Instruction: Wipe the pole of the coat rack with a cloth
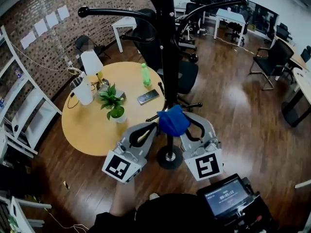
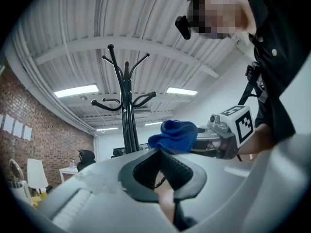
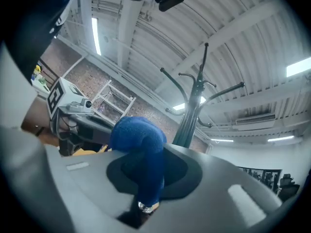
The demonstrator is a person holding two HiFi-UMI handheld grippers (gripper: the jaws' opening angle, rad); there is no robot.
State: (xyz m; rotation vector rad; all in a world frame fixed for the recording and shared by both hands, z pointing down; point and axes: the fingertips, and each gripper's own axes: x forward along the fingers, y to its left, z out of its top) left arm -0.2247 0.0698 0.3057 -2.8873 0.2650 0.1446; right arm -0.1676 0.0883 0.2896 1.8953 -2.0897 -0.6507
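Right claw (image 1: 183, 124) clamped on crumpled blue cloth (image 1: 172, 120) near black coat-rack pole (image 1: 167, 57); left claw (image 1: 153, 127) closed, empty, beside cloth.

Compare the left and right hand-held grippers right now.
The left hand-held gripper has its jaws together on nothing; the right hand-held gripper is shut on the blue cloth. The left one is left of the coat rack pole, the right one right of it. Both point toward the pole.

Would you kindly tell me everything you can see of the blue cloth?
The blue cloth looks soft and fleecy, bunched into a rounded wad. The right gripper is shut on it, with a strip trailing down between the jaws. It sits low before the black pole; whether they touch is unclear.
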